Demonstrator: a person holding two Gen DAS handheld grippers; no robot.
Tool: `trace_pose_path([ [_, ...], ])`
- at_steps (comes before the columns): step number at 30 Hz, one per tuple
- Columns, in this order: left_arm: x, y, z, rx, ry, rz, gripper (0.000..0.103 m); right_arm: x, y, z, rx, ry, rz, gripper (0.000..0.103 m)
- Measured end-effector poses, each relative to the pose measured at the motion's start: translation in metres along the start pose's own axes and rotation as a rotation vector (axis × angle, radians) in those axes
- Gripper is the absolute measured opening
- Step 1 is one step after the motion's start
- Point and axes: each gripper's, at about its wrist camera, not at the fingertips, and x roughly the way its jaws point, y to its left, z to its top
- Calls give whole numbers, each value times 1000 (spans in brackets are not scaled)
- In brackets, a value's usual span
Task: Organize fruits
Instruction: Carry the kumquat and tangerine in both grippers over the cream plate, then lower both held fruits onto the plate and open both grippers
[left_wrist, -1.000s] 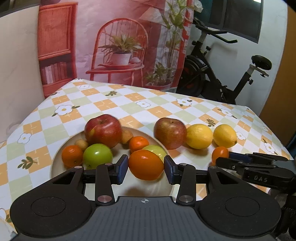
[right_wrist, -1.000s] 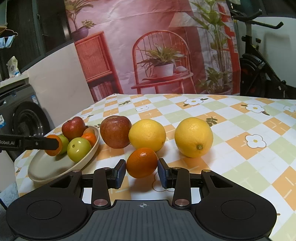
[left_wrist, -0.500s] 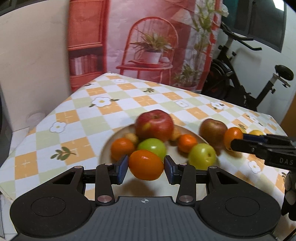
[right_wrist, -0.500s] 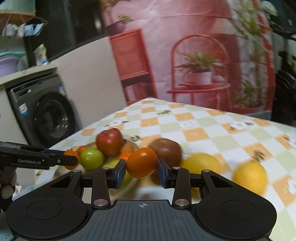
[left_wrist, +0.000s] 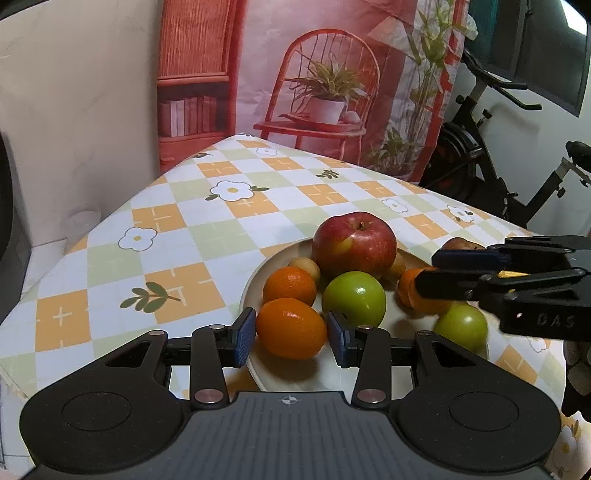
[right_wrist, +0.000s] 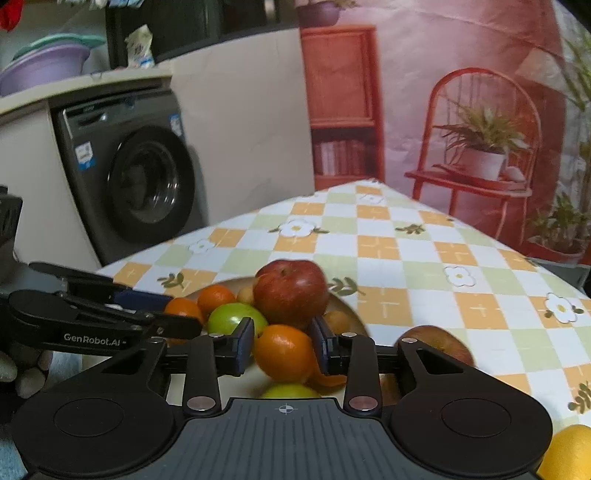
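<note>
My left gripper (left_wrist: 291, 332) is shut on an oval orange (left_wrist: 291, 328) and holds it over the near rim of the cream plate (left_wrist: 280, 258). The plate holds a red apple (left_wrist: 354, 243), a green apple (left_wrist: 354, 299), a second green apple (left_wrist: 461, 326), a small orange (left_wrist: 290, 284) and small brownish fruits. My right gripper (right_wrist: 282, 347) is shut on a round orange (right_wrist: 282, 352) and holds it over the plate's right part; it shows in the left wrist view (left_wrist: 428, 275) too. The left gripper also shows in the right wrist view (right_wrist: 173, 314).
A dark red apple (right_wrist: 439, 341) and a lemon (right_wrist: 569, 454) lie on the checked tablecloth (right_wrist: 406, 254) right of the plate. A washing machine (right_wrist: 129, 177) stands left of the table. An exercise bike (left_wrist: 491, 147) stands behind the far right corner.
Both grippers have swung left with their oranges. The right gripper lifted its orange off the cloth and carried it over the plate. The left gripper moved to the plate's near left rim.
</note>
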Motion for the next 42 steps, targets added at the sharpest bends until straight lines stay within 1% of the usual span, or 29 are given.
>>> trace_pose_path([
  [11, 6, -1, -1, -13, 17, -20, 45, 11, 7, -1, -25, 32, -15, 28],
  [15, 6, 0, 0, -28, 19, -23, 45, 5, 5, -1, -18, 12, -26, 29],
  [20, 0, -1, 4, -56, -2, -20, 46, -14, -3, -3, 14, -42, -48, 29],
  [25, -7, -12, 8, -38, -31, -36, 47, -42, -20, -15, 56, -109, -109, 30],
  [28, -9, -21, 12, -15, -45, -44, 52, -62, -34, -25, 82, -154, -160, 31],
  [29, -9, -25, 13, -8, -49, -47, 54, -69, -39, -29, 89, -168, -179, 32],
  [31, -10, -32, 16, 7, -56, -55, 54, -80, -48, -36, 101, -184, -210, 35],
  [33, -9, -39, 18, 18, -57, -65, 54, -90, -56, -44, 113, -192, -239, 37],
  [36, -7, -51, 22, 36, -57, -82, 54, -103, -69, -59, 137, -195, -278, 38],
  [40, -4, -70, 26, 62, -56, -112, 54, -119, -83, -79, 173, -198, -316, 38],
  [42, -1, -80, 28, 80, -55, -128, 54, -126, -88, -88, 185, -199, -335, 41],
])
